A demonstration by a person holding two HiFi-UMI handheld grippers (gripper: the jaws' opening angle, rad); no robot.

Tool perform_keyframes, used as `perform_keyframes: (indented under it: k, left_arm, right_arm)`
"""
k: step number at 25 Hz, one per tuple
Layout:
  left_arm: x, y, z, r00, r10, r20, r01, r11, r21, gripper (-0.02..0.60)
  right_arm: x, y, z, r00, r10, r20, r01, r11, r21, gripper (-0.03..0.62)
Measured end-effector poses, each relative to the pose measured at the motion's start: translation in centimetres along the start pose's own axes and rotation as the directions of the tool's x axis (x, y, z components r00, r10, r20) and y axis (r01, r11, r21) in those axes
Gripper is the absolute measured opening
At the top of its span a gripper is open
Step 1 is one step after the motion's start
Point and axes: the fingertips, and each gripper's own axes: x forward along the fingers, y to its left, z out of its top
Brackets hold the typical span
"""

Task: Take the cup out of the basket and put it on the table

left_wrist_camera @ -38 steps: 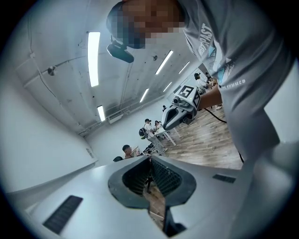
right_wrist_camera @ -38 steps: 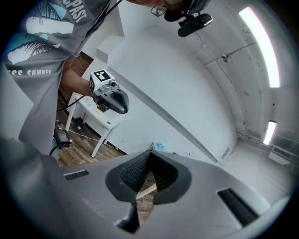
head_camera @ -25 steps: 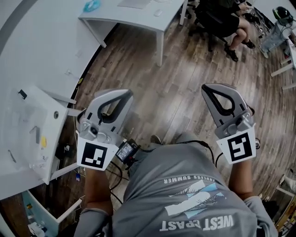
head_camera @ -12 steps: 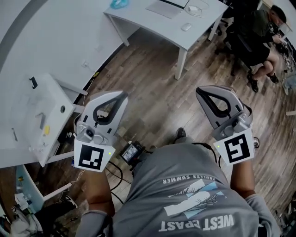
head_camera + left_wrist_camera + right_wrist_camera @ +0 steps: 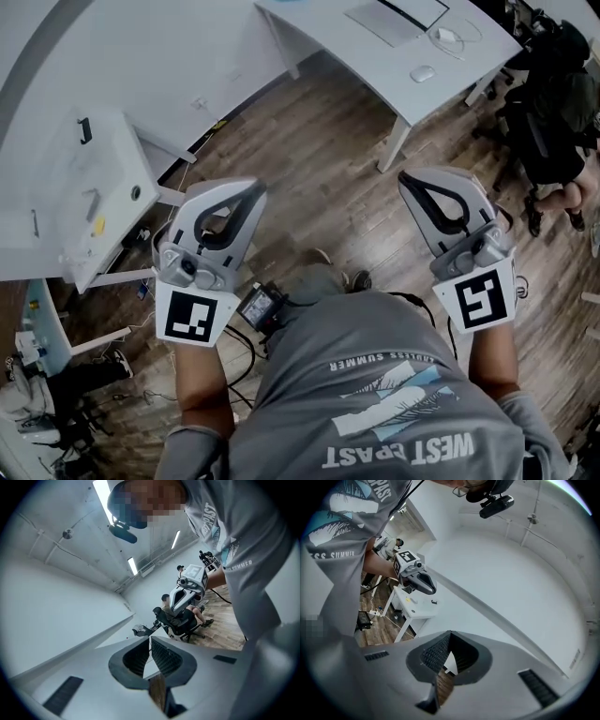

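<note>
No cup and no basket show in any view. In the head view I hold both grippers out level in front of my chest, above a wooden floor. My left gripper (image 5: 246,192) is shut with nothing between its jaws, and its own view shows the pads meeting at the tip (image 5: 150,639). My right gripper (image 5: 417,183) is shut and empty as well (image 5: 449,634). Each gripper shows in the other's view: the right gripper (image 5: 185,585) and the left gripper (image 5: 417,576).
A small white table (image 5: 84,187) stands at the left by the white wall. A long white desk (image 5: 375,47) with a mouse (image 5: 423,73) is at the upper right. A person sits in an office chair (image 5: 562,103) at the far right. Cables and a black box (image 5: 260,305) hang by my waist.
The whole room has swung across the view: the long desk and the seated person slid right, the small white table slid up. Both grippers kept their place before me, shut.
</note>
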Motion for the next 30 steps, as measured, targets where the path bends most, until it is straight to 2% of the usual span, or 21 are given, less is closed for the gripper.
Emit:
perform_keyframes:
  k: [4, 7, 10, 15, 21, 24, 30]
  left_arm:
    - [0.6, 2.0, -2.2, 0.999, 0.031, -0.021, -0.03, 0.999, 0.03, 0.025]
    - [0.9, 4.0, -4.2, 0.998, 0.053, -0.041, -0.05, 0.997, 0.066, 0.025]
    - [0.7, 6.7, -6.0, 0.995, 0.097, -0.028, -0.095, 0.994, 0.048, 0.025]
    - [0.6, 10.7, -9.0, 0.991, 0.131, -0.018, -0.13, 0.991, 0.036, 0.025]
    - [1.1, 13.2, -11.7, 0.982, 0.179, -0.06, -0.18, 0.984, -0.001, 0.025]
    - [2.2, 14.7, -13.4, 0.972, 0.205, -0.116, -0.207, 0.978, -0.01, 0.025]
    - [4.4, 18.4, -15.7, 0.927, 0.275, -0.255, -0.284, 0.959, 0.003, 0.025]
  right_arm:
    - [3.8, -1.1, -0.5, 1.0, 0.018, -0.023, -0.02, 0.997, -0.08, 0.008]
    - [6.9, -1.9, 0.2, 0.998, 0.035, -0.05, -0.044, 0.983, -0.178, 0.008]
    - [10.3, -3.1, 1.6, 0.997, 0.056, -0.056, -0.07, 0.958, -0.278, 0.008]
    - [15.4, -4.5, 3.3, 0.996, 0.076, -0.041, -0.086, 0.931, -0.355, 0.008]
    - [19.9, -5.8, 3.1, 0.989, 0.146, -0.016, -0.14, 0.907, -0.396, 0.008]
    - [22.6, -7.2, 2.4, 0.982, 0.188, 0.018, -0.166, 0.902, -0.399, 0.008]
    - [28.4, -10.8, 1.1, 0.947, 0.292, 0.13, -0.226, 0.899, -0.375, 0.008]
